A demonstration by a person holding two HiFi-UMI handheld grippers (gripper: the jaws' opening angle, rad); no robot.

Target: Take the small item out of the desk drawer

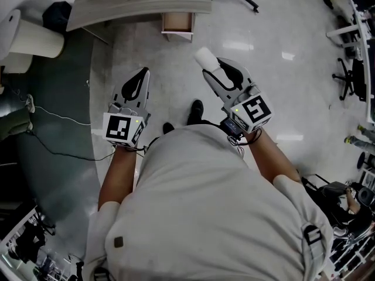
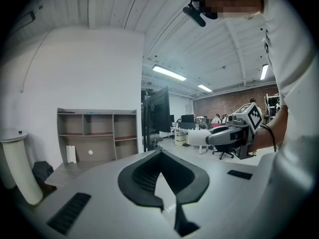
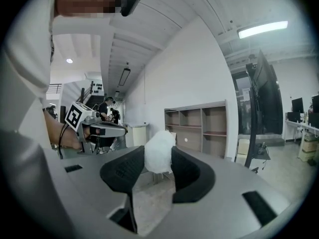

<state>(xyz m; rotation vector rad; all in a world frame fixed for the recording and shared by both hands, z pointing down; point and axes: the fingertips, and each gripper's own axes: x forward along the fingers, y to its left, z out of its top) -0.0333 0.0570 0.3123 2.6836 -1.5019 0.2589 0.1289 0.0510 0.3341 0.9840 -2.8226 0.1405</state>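
1. Plainly, the small white fluffy item (image 1: 205, 57) (image 3: 160, 143) was out of the drawer and sat pinched at the tips of the right gripper (image 1: 211, 64) (image 3: 157, 166).
2. Its jaws stood partly apart, and both dark pads pressed on the item's sides. The item's top bulged above them.
3. The right gripper was held nearly level above the pale floor (image 1: 281, 98), well apart from the drawer (image 1: 177, 23).
4. The drawer stood pulled out from under the front edge of the worktop (image 1: 135, 4). From the head view I could not tell what lay inside it.
5. The left gripper (image 1: 143, 74) (image 2: 160, 153) was beside the right one, apart from it and pointing the same way. Its jaws met at their tips and held nothing.
6. Each gripper's camera caught the other gripper off to one side, with its marker cube.
7. The person's dark shoes (image 1: 195, 111) showed on the floor between the two grippers, short of the worktop's front edge.
8. A thin cable (image 1: 58, 119) trailed over the darker floor on the left.
9. Both gripper views showed an open shelf unit (image 2: 97, 133) (image 3: 197, 126) against a white wall.
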